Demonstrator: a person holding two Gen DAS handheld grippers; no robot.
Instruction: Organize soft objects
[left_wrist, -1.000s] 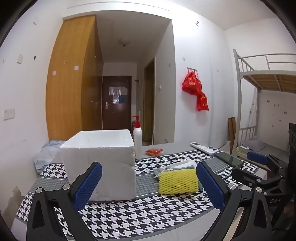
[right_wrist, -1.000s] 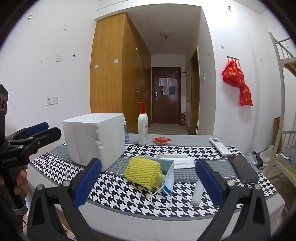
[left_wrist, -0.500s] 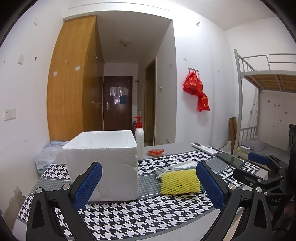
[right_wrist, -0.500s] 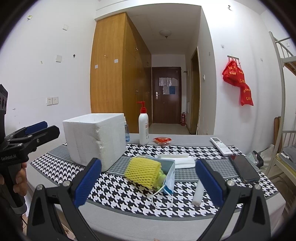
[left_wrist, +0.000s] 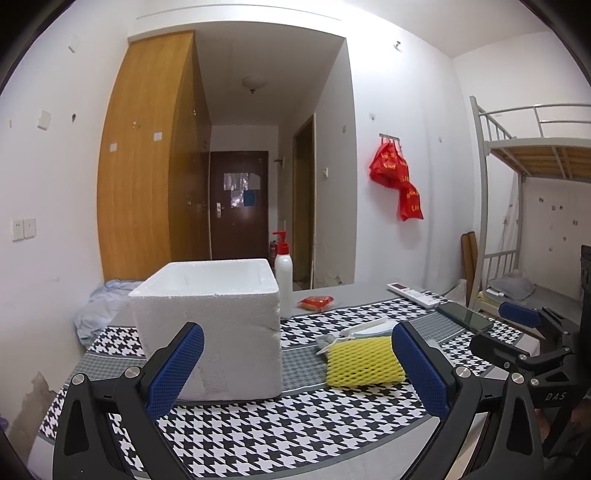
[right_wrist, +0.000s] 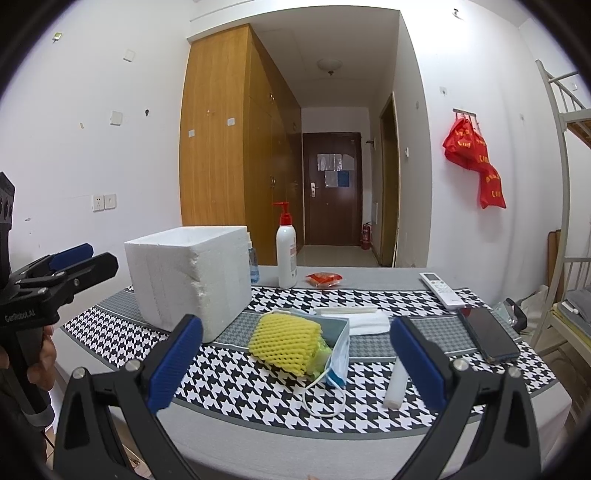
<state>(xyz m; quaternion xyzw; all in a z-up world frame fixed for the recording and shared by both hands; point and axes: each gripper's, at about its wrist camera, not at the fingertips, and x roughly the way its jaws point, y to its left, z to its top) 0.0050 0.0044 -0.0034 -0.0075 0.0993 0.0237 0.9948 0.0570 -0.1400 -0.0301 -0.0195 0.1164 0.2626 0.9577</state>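
Note:
A yellow foam net sleeve (right_wrist: 285, 345) lies on a face mask (right_wrist: 339, 357) on the houndstooth cloth; it also shows in the left wrist view (left_wrist: 364, 363). A folded white cloth (right_wrist: 365, 320) lies behind it. A white foam tube (right_wrist: 397, 384) lies at the front right. A white styrofoam box (left_wrist: 210, 328) stands open at the left, also in the right wrist view (right_wrist: 192, 278). My left gripper (left_wrist: 295, 373) is open and empty before the table edge. My right gripper (right_wrist: 295, 363) is open and empty, short of the pile.
A pump bottle (right_wrist: 286, 251), a red packet (right_wrist: 324, 279), a remote (right_wrist: 441, 290) and a phone (right_wrist: 487, 338) lie on the table (right_wrist: 369, 446). A bunk bed (left_wrist: 535, 206) stands at the right. Light blue bedding (left_wrist: 99, 306) lies behind the box.
Both grippers have drifted slightly; the left wrist view has shifted a little so the box and yellow net sit further right. Nothing was taken hold of.

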